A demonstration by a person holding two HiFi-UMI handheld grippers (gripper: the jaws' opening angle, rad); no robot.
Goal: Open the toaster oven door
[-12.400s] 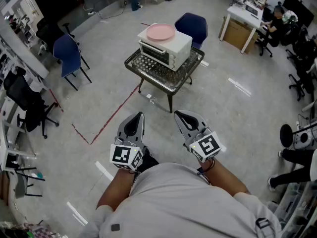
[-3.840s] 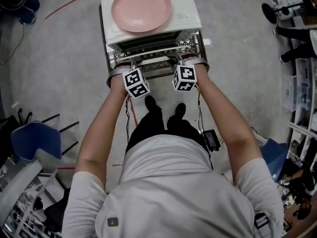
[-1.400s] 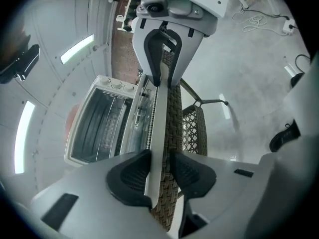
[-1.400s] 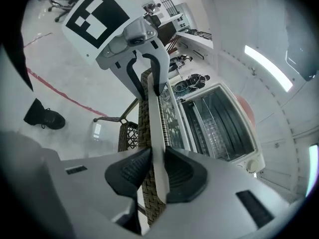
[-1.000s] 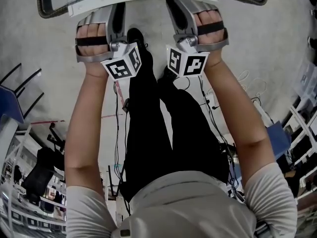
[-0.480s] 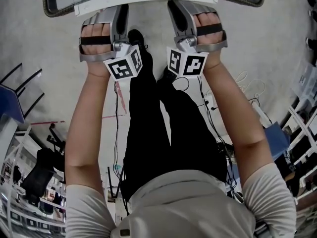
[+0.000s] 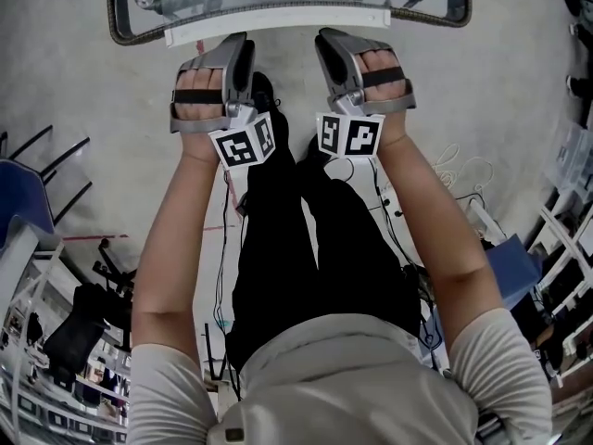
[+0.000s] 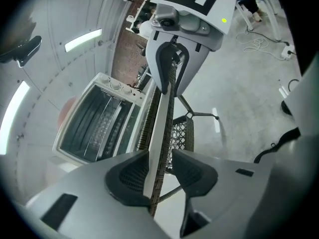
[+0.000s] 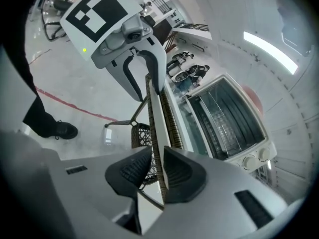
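head view: toaster oven door [image 7: 278,24] lies swung down flat at 12 o'clock, glass face up, white front edge toward the person, just past the wicker tabletop [image 7: 115,21] rim. left hand-held gripper [image 7: 239,52] at 11 o'clock and right hand-held gripper [image 7: 326,44] at 1 o'clock, both tips at that edge.

left gripper view: jaws spread astride the white edge, just been closing, not pinching. toaster oven [image 8: 94,126] at 9 o'clock, cavity open, rack visible.

right gripper view: both pads pinch the door edge. oven at 3 o'clock.
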